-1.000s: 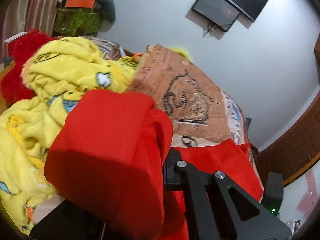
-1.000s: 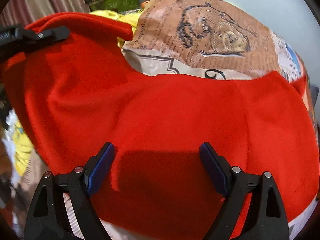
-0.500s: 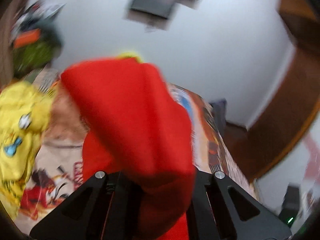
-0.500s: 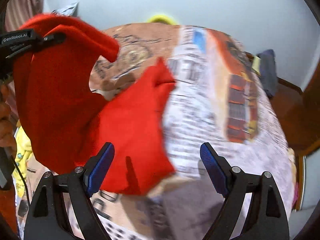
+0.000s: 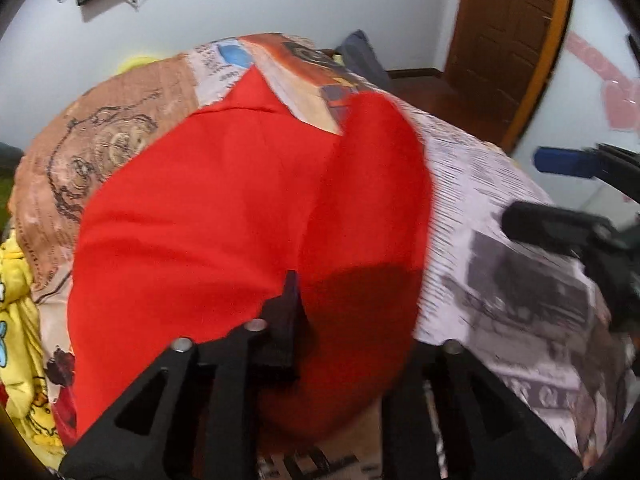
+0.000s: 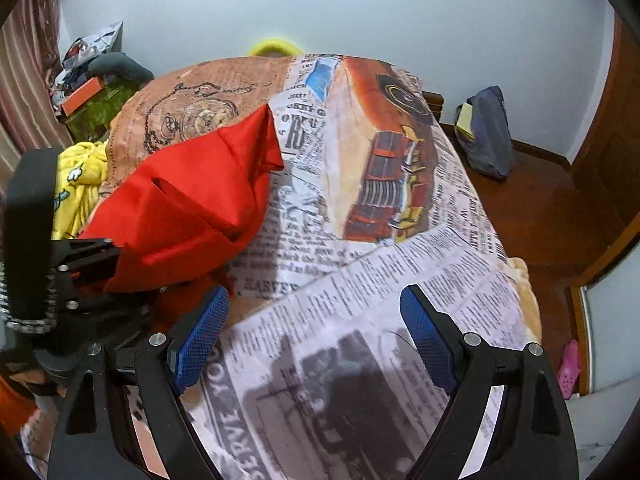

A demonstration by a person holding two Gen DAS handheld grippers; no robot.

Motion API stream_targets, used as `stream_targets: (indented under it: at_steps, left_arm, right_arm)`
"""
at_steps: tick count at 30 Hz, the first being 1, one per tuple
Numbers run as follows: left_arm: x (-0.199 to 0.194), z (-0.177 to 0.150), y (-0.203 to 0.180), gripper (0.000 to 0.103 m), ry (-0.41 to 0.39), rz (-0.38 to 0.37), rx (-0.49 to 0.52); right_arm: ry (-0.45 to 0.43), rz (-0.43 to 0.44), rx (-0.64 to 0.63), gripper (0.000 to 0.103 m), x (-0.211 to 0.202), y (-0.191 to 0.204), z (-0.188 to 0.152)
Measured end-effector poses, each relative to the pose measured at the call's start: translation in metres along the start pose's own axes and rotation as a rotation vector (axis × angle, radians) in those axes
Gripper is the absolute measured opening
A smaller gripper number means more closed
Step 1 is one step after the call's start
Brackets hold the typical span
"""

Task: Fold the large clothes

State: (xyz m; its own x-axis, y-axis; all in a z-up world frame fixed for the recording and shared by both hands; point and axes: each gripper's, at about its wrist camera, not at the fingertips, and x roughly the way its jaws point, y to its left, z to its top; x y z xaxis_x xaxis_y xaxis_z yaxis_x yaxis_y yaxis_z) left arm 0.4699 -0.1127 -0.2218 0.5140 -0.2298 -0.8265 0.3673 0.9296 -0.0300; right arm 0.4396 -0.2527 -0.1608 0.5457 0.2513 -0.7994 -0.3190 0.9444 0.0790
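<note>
A large red garment [image 5: 248, 216] lies bunched on the bed's newspaper-print blanket [image 5: 500, 280]. My left gripper [image 5: 304, 320] is shut on a fold of it, and the cloth drapes over the fingers and hides them. In the right wrist view the red garment [image 6: 192, 200] is heaped at the left, with the left gripper [image 6: 80, 272] clamped on its near edge. My right gripper [image 6: 316, 336] is open and empty, above bare blanket [image 6: 360, 300] to the right of the garment. Its blue pads [image 5: 568, 162] show at the right of the left wrist view.
A yellow cartoon-print blanket [image 6: 78, 188] is heaped at the bed's left side. Clutter and boxes [image 6: 88, 88] stand at the back left. A dark bag [image 6: 486, 132] sits on the wooden floor by the wall. A wooden door [image 5: 512, 36] is at the right.
The left gripper has carried the red garment rightward and down over the bed, folding it into a heap. The right gripper has drawn off the cloth and now hangs over bare blanket.
</note>
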Motion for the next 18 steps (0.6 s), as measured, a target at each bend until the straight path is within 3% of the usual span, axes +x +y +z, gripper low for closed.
stream_targets:
  at_steps: [1,3,6,9,11,18]
  left_arm:
    - [-0.003,-0.003,0.000,0.039,0.004,-0.027,0.003]
    - [-0.014,-0.013,-0.002,0.050,0.018,-0.093,0.017]
    - [-0.032,-0.031,-0.012,0.051,0.035,-0.116,0.073]
    - [-0.061,-0.049,-0.012,0.062,0.004,-0.054,0.108]
    - [-0.076,-0.050,-0.001,0.064,-0.027,-0.010,0.083]
    - [-0.104,-0.046,0.085,0.074,-0.106,0.156,-0.122]
  right_arm:
    - [-0.001,0.000,-0.001,0.085,-0.002,-0.001,-0.001]
    - [-0.008,0.013,0.000,0.085,-0.006,-0.001,-0.001]
    - [-0.026,0.040,-0.003,0.085,-0.015,0.004,0.002]
    - [-0.050,0.083,-0.018,0.085,-0.023,0.015,0.008]
    - [-0.064,0.109,-0.036,0.085,-0.025,0.027,0.014]
    - [-0.025,0.180,-0.070,0.085,0.008,0.067,0.025]
